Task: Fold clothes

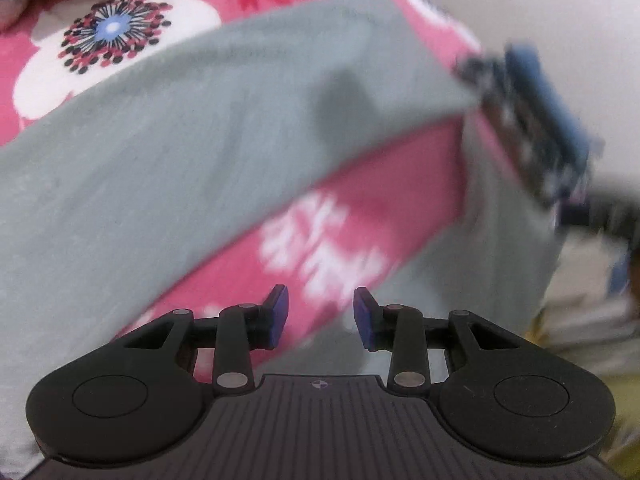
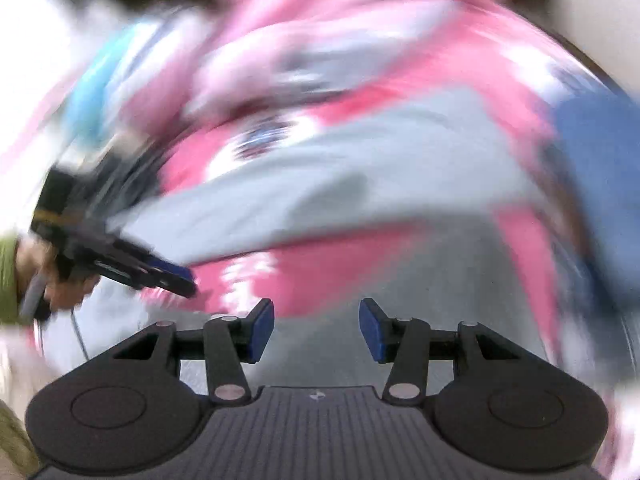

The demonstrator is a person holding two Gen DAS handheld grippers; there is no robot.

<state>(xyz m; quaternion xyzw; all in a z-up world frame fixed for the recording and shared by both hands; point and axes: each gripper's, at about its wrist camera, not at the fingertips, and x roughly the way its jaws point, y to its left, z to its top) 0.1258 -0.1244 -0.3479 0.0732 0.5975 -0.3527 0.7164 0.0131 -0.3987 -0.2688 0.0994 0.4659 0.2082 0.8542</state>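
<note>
- A grey garment (image 1: 208, 152) lies spread across a pink bedspread (image 1: 360, 184) printed with big white flowers; one flower with a blue centre and a ring of dark dots (image 1: 114, 28) shows just beyond the garment's far edge.
- The garment's cloth looks flat and smooth, running in a broad band with pink showing on both sides of it.
- The left gripper (image 1: 320, 314) points down at the near side of the garment, its blue-padded fingers (image 1: 278, 312) parted with nothing between them; only the bedspread and a strip of grey cloth show in the gap.
- The right gripper (image 2: 316, 330) also stands over the garment's near side, fingers (image 2: 374, 330) spread apart and empty, grey cloth showing below the gap.
- From the left wrist view the right gripper appears blurred at the garment's right end (image 1: 536, 120).
- From the right wrist view a hand (image 2: 60, 280) in a green sleeve (image 2: 8, 276) holds the left gripper at the garment's left end.
- The right wrist view is heavily smeared, so finer detail of the garment (image 2: 320, 184) there cannot be told.
</note>
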